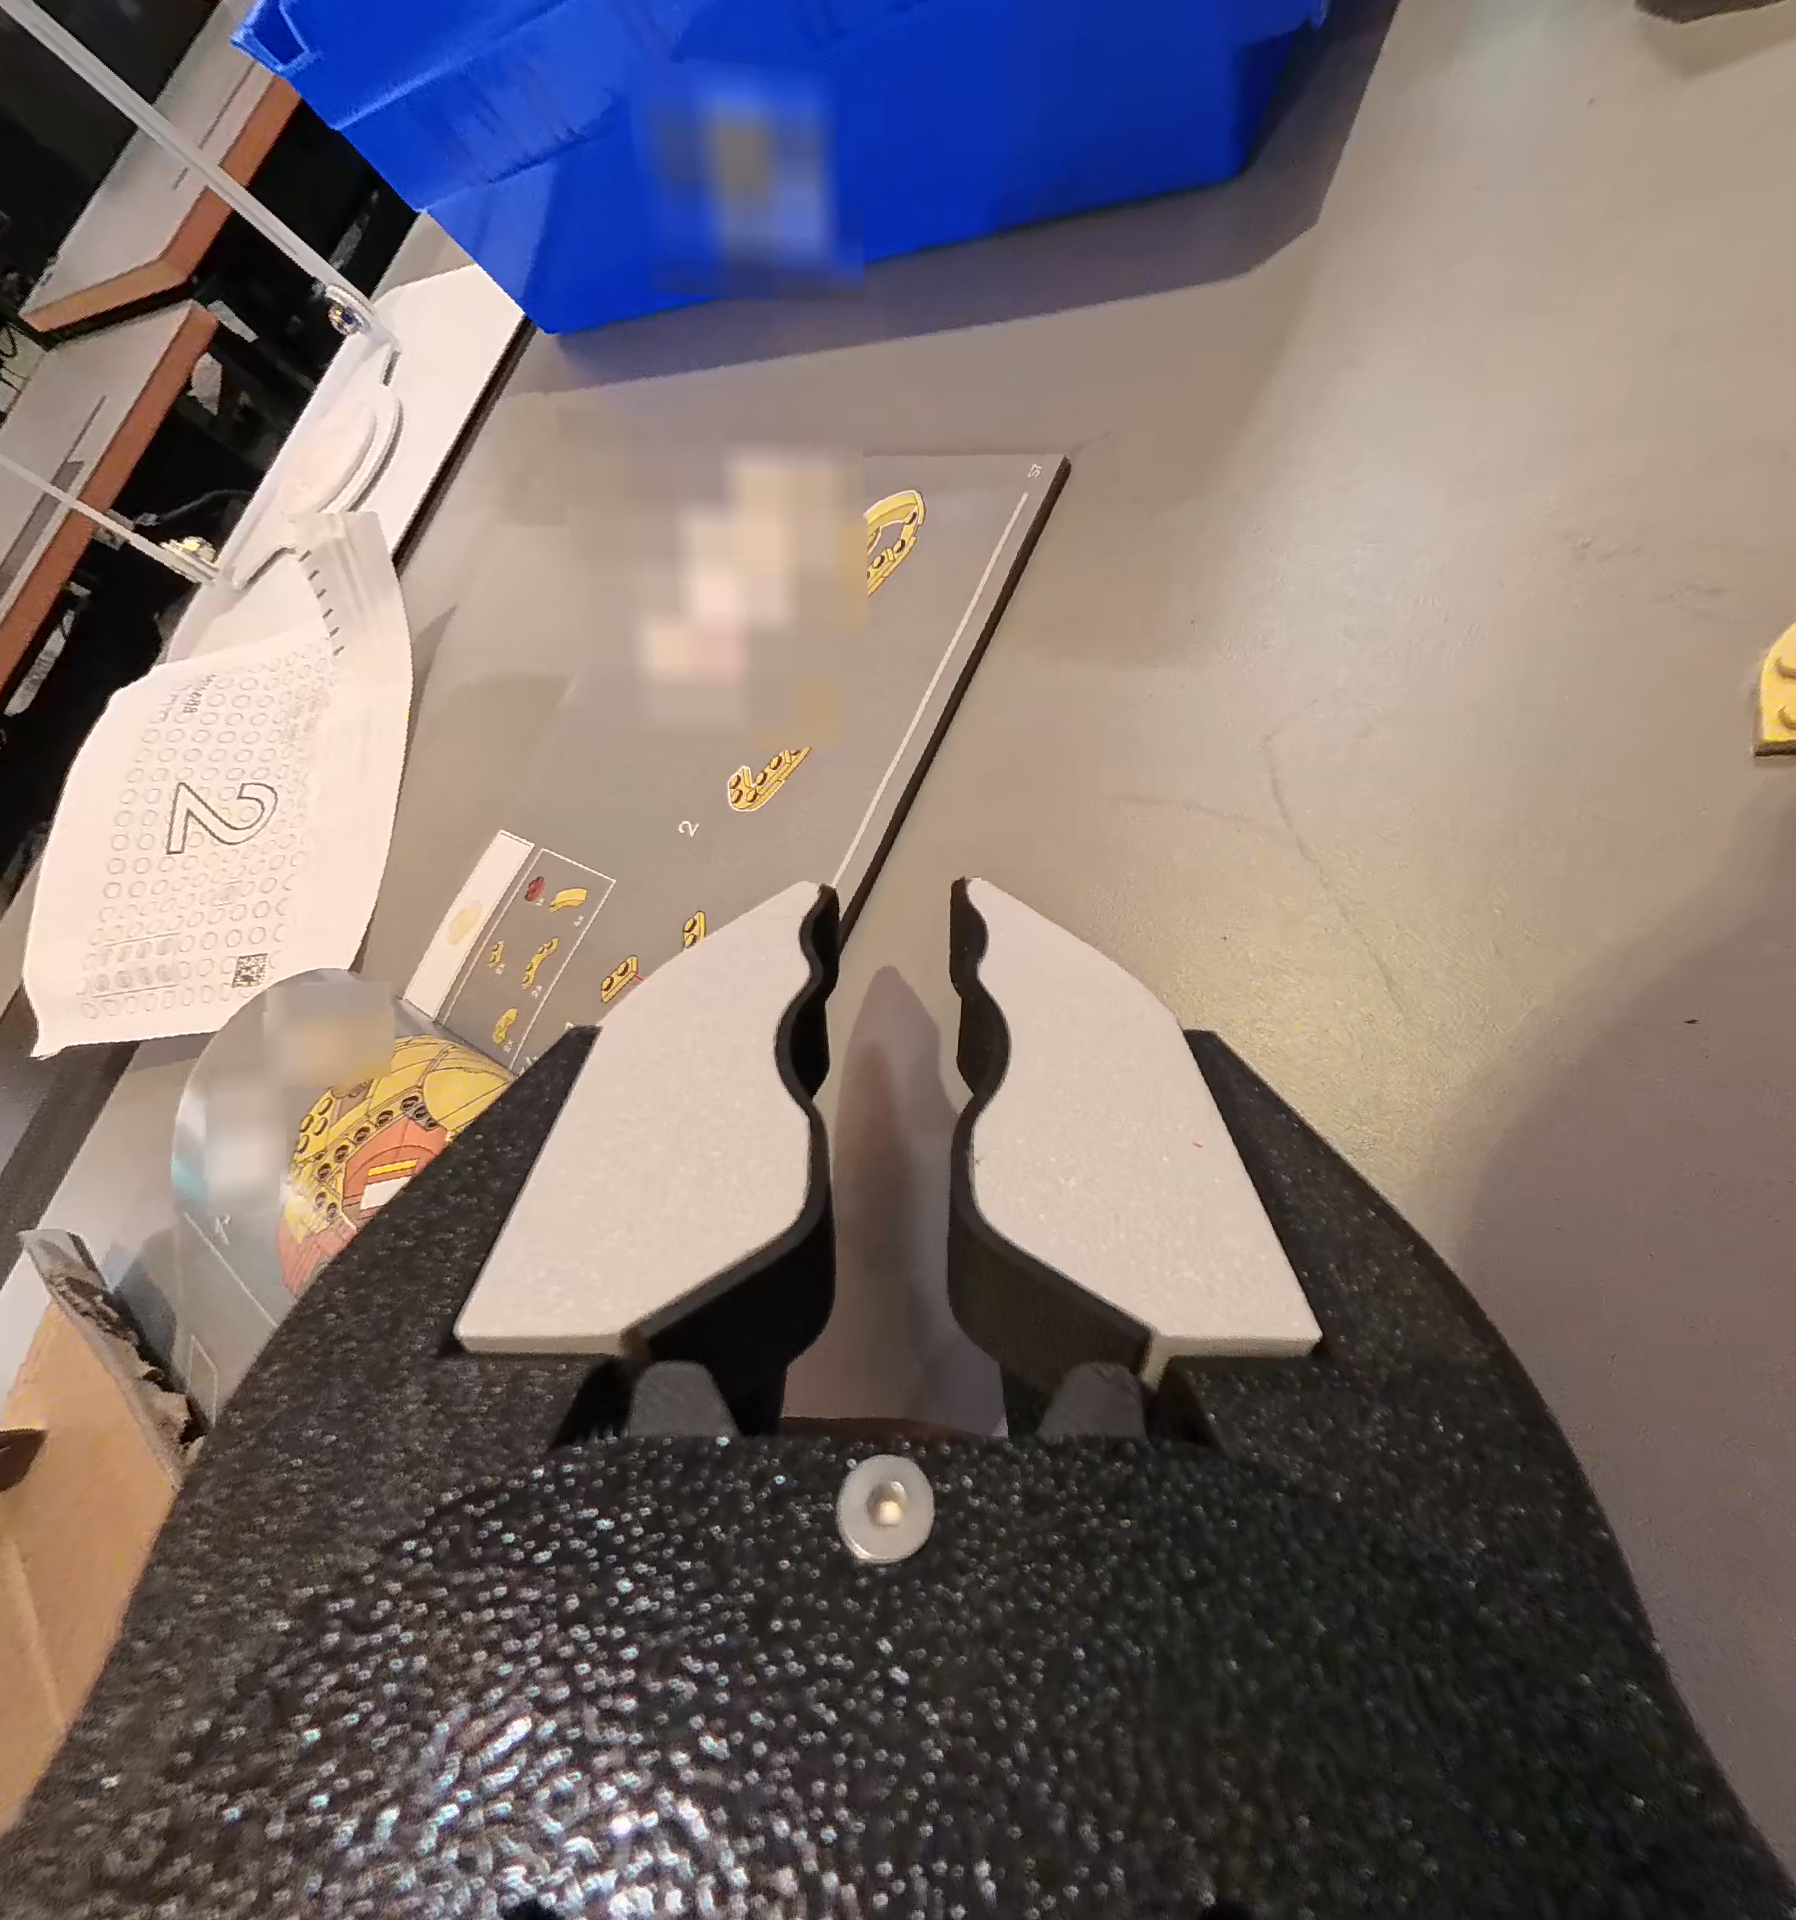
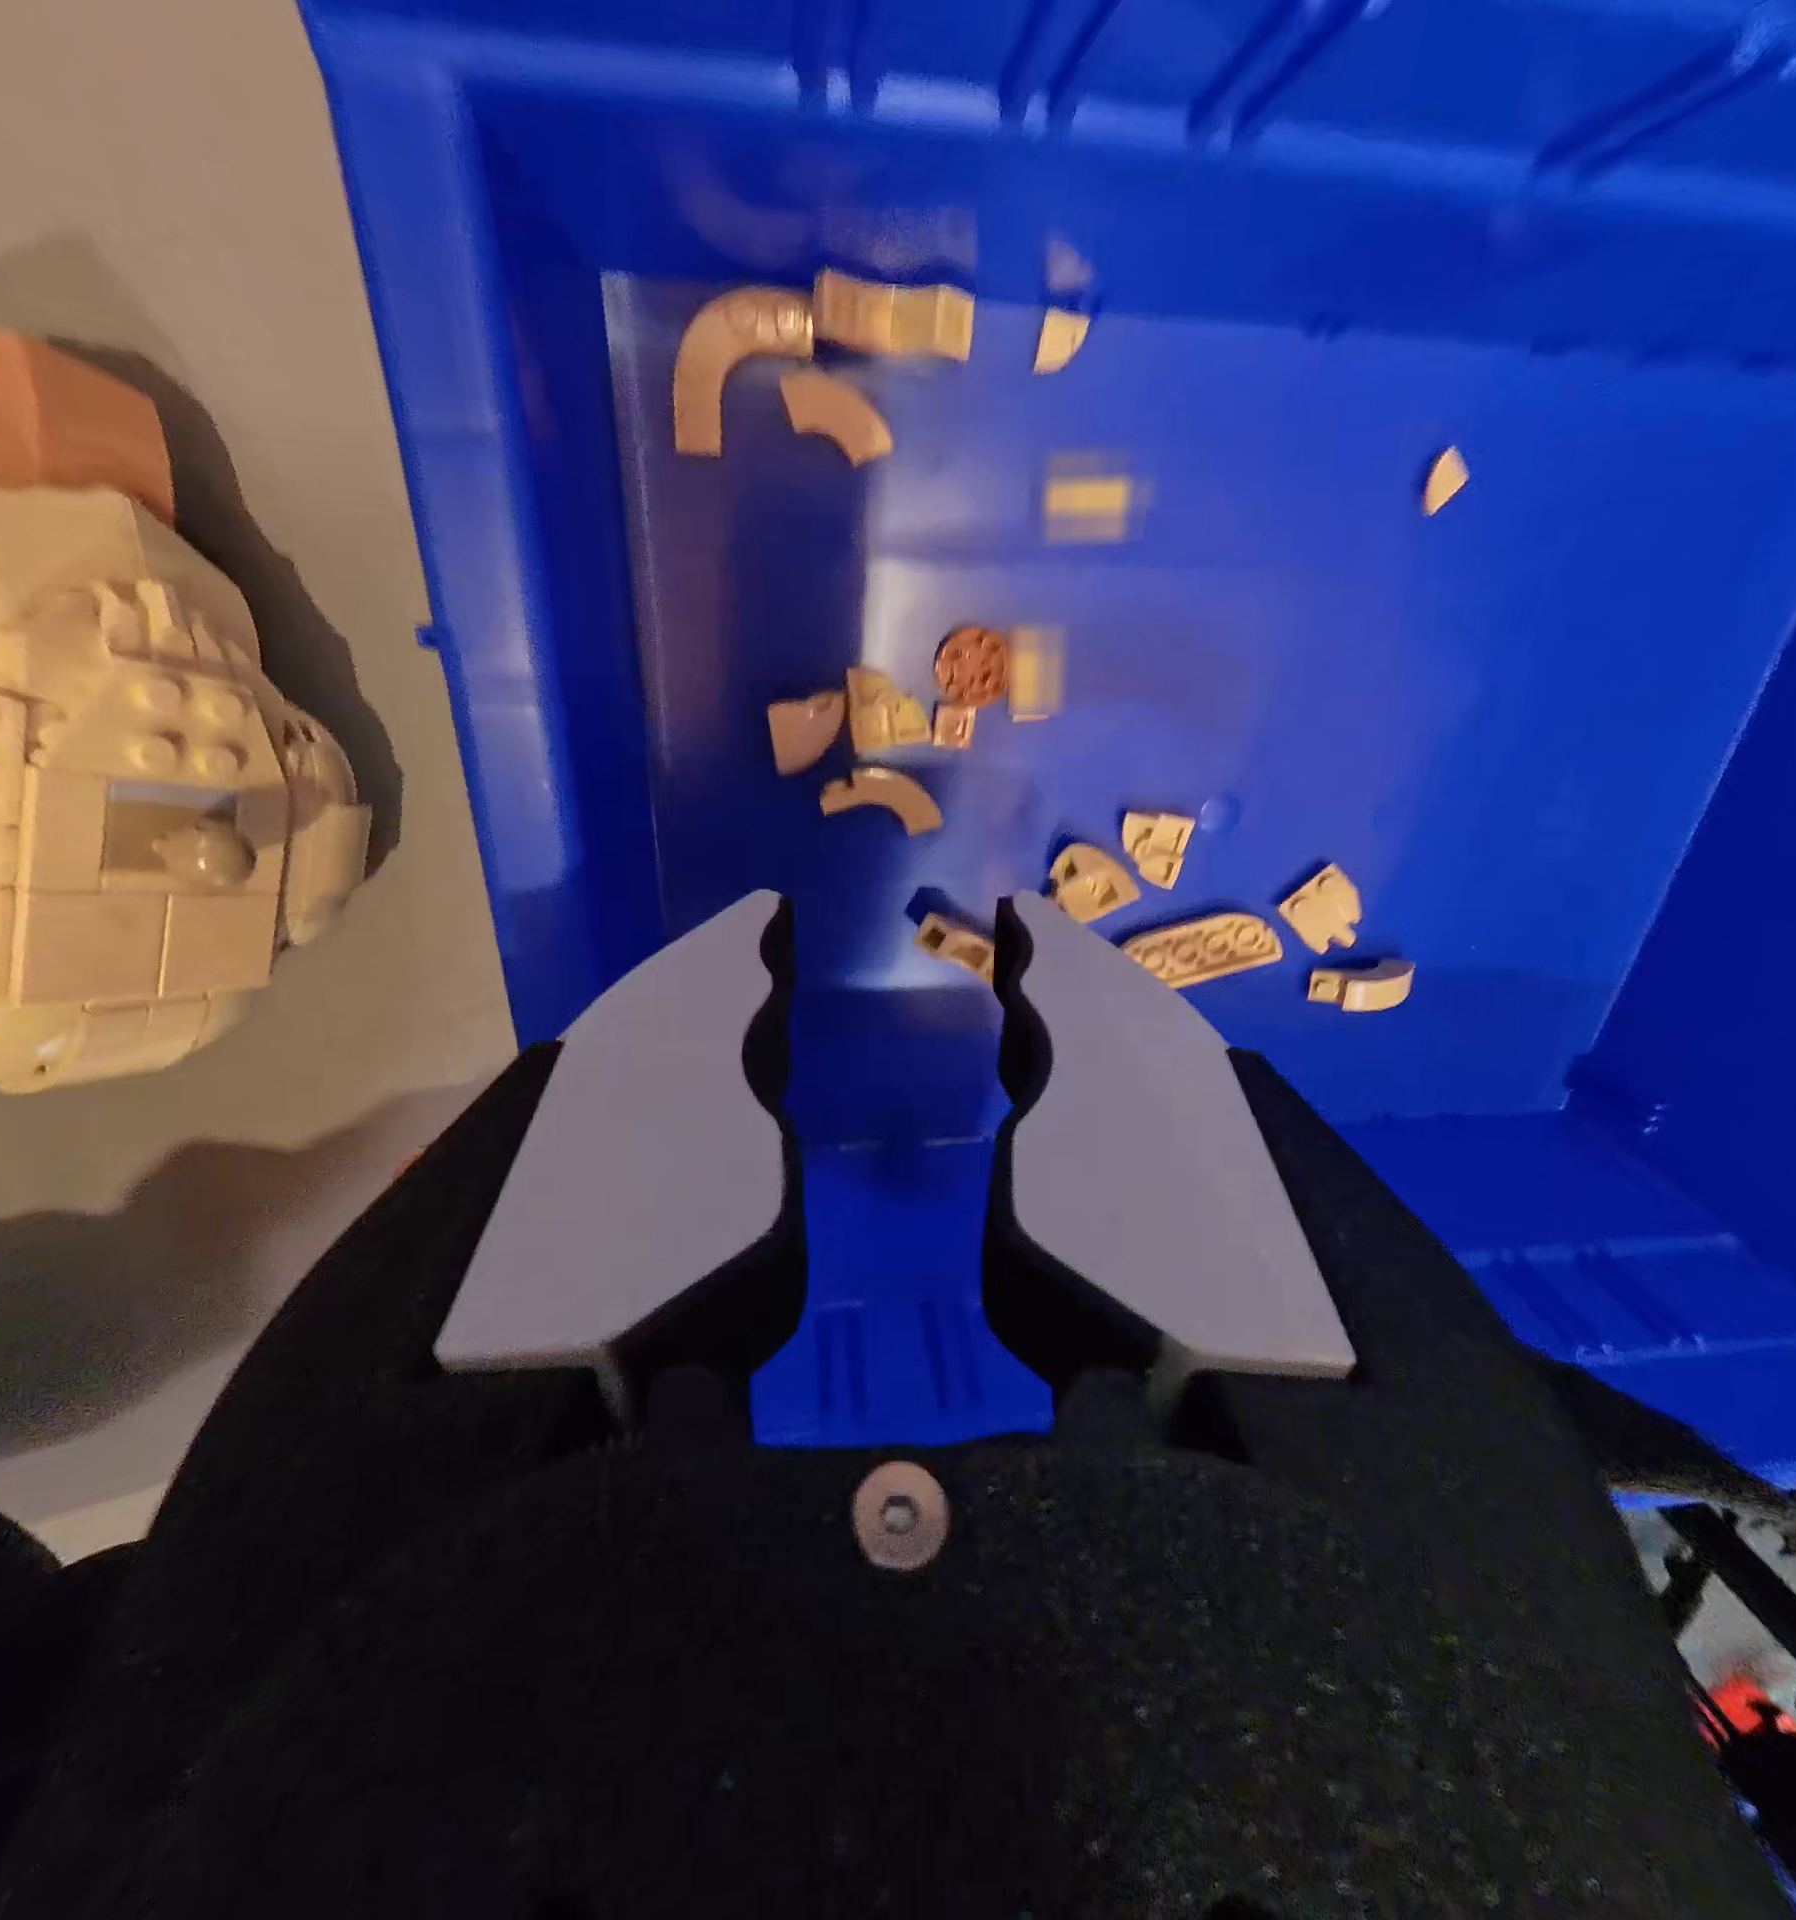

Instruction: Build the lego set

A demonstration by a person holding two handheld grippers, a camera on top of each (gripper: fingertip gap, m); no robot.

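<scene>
Right tongs (image 2: 889, 914) gape empty over the blue bin (image 2: 1496, 1195) of small tan bricks (image 2: 1200, 951), likely light, stiff, slick, best pinched across flat sides; left tongs (image 1: 894, 894) narrow, empty above the desk (image 1: 1393, 935) beside the booklet (image 1: 769, 727).

Warm, dim indoor light. The left wrist view is mostly sharp, with glare on the booklet (image 1: 728, 665) and blur toward the upper edge. The right wrist view is motion-smeared; the model (image 2: 115, 790) throws a dark shadow right. Wide-angle bending curves both frames' edges.
</scene>
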